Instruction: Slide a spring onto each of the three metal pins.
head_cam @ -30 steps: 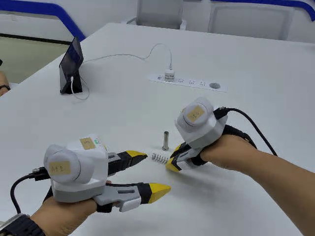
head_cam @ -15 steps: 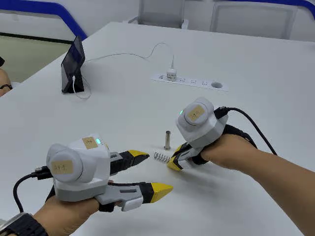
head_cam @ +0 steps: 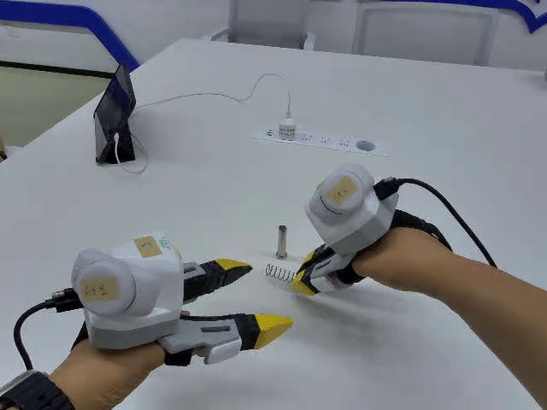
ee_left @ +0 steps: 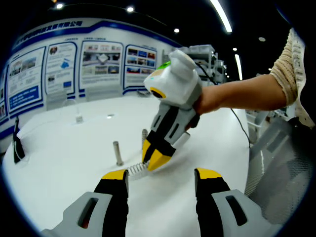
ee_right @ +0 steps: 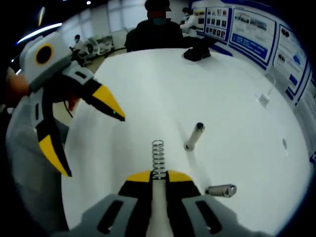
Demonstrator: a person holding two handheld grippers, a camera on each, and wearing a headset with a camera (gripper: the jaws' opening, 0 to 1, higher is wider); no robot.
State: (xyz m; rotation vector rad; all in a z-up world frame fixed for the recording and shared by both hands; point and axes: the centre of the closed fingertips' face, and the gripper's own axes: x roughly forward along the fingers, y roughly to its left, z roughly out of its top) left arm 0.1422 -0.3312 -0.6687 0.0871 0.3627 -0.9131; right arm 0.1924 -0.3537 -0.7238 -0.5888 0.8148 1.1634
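Note:
A short metal pin (head_cam: pixel 282 242) stands upright on the white table (head_cam: pixel 444 171). Just right of and below it, my right gripper (head_cam: pixel 301 284) is shut on one end of a small spring (head_cam: pixel 278 273), which points left, level with the pin's base. In the right gripper view the spring (ee_right: pixel 158 157) sticks out of the shut jaws, the pin (ee_right: pixel 193 137) stands to its right, and a second pin (ee_right: pixel 220 189) shows close by the right jaw. My left gripper (head_cam: pixel 255 297) hovers open at lower left with nothing between its fingers. Its own view shows the spring (ee_left: pixel 138 169) and two pins (ee_left: pixel 117 153) (ee_left: pixel 144 136).
A phone on a stand (head_cam: pixel 114 115) with a cable sits at the far left. A white power strip (head_cam: pixel 320 141) with a charger (head_cam: pixel 288 130) lies behind the pin. A person (ee_right: pixel 159 24) sits at the table's far end in the right gripper view.
The head camera has shifted a little. Both grippers and the spring keep nearly the same places beside the pin.

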